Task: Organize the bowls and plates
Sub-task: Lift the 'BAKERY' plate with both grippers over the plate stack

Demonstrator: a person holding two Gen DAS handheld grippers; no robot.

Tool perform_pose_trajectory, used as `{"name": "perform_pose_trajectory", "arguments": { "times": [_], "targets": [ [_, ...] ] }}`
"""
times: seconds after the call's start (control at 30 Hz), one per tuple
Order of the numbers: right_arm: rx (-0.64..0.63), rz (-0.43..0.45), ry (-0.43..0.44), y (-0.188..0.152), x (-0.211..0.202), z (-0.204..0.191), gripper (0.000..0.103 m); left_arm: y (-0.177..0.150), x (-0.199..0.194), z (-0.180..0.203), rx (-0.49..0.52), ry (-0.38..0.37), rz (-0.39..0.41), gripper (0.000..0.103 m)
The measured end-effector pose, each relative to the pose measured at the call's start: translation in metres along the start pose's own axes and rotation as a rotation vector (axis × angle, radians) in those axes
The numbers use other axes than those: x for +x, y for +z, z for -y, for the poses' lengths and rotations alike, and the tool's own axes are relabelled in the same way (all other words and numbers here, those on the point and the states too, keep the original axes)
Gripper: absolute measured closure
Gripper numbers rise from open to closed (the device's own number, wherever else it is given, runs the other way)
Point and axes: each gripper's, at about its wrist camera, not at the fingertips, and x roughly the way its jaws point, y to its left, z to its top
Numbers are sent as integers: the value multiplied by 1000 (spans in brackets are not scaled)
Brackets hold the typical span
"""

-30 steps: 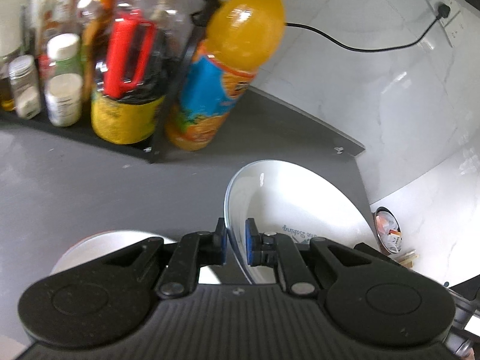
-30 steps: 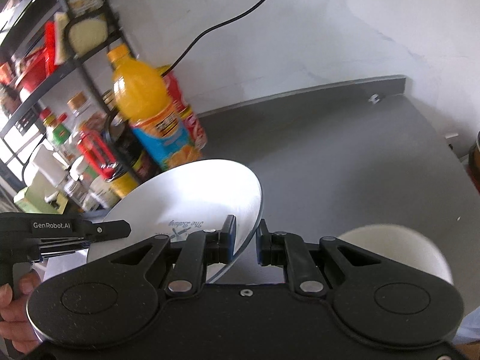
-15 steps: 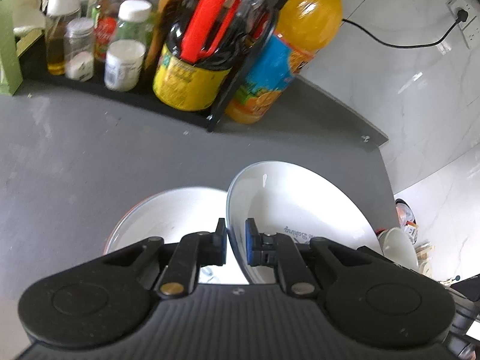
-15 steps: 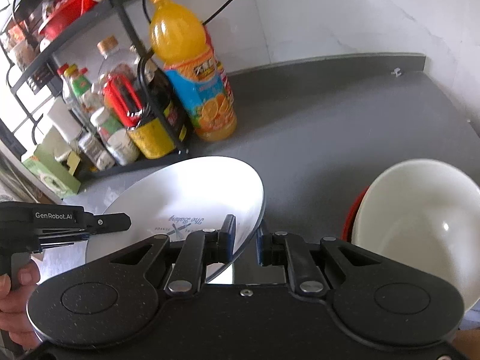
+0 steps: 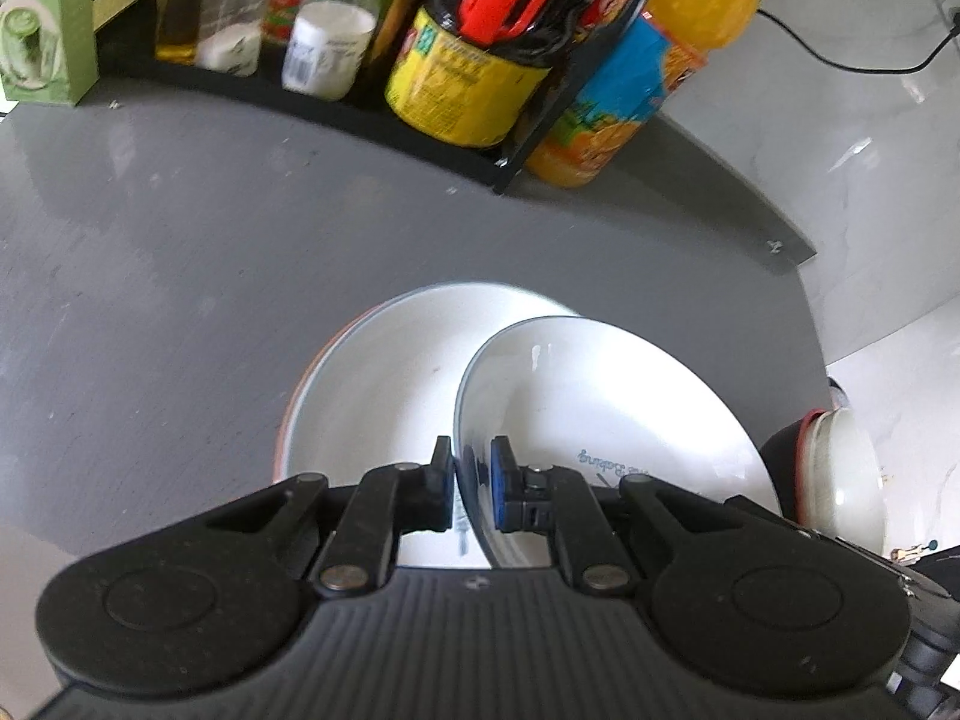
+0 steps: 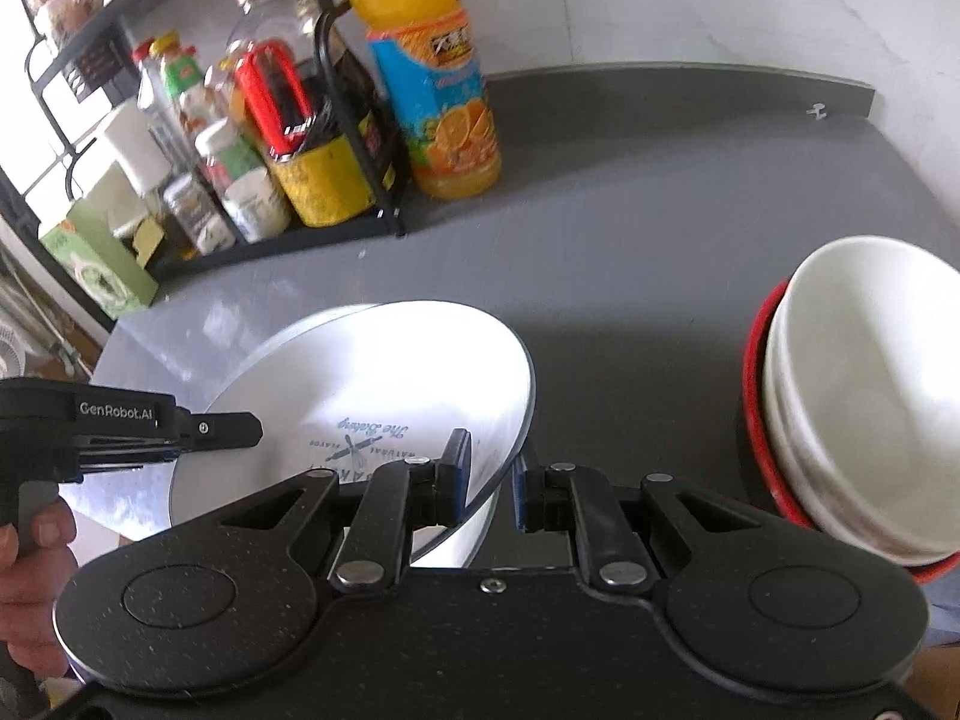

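Observation:
Both grippers hold one white plate (image 5: 600,408) with a blue-grey rim and a printed logo, tilted above the grey counter. My left gripper (image 5: 471,492) is shut on its near rim. In the right wrist view the same plate (image 6: 384,396) is pinched at its right edge by my right gripper (image 6: 489,480). Just below it on the counter lies a white plate stack (image 5: 372,396) with a reddish bottom edge. A stack of white bowls (image 6: 852,396) in a red bowl stands to the right.
A black rack (image 6: 360,138) crowded with jars and bottles, and an orange juice bottle (image 6: 438,78), stand at the back. A green box (image 6: 102,264) sits at the rack's left end. A hand (image 6: 30,540) holds the left gripper's body. The marble wall (image 5: 810,138) closes the far side.
Both grippers have come down with the plate toward the counter. The plate stack under it and the bowl stack on the right have come fully into view.

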Motion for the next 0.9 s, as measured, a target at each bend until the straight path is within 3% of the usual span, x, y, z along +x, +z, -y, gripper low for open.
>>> {"name": "perform_pose_trajectory", "arguments": {
  "times": [0.3,0.9],
  "targets": [
    [-42,-57,-6,-13,12,-15,89,-9,6,-19,-6,27,-26,93],
    [-66,-127,14,-10,20,-22,88,-11,12,-24,28,73,12,90]
  ]
}}
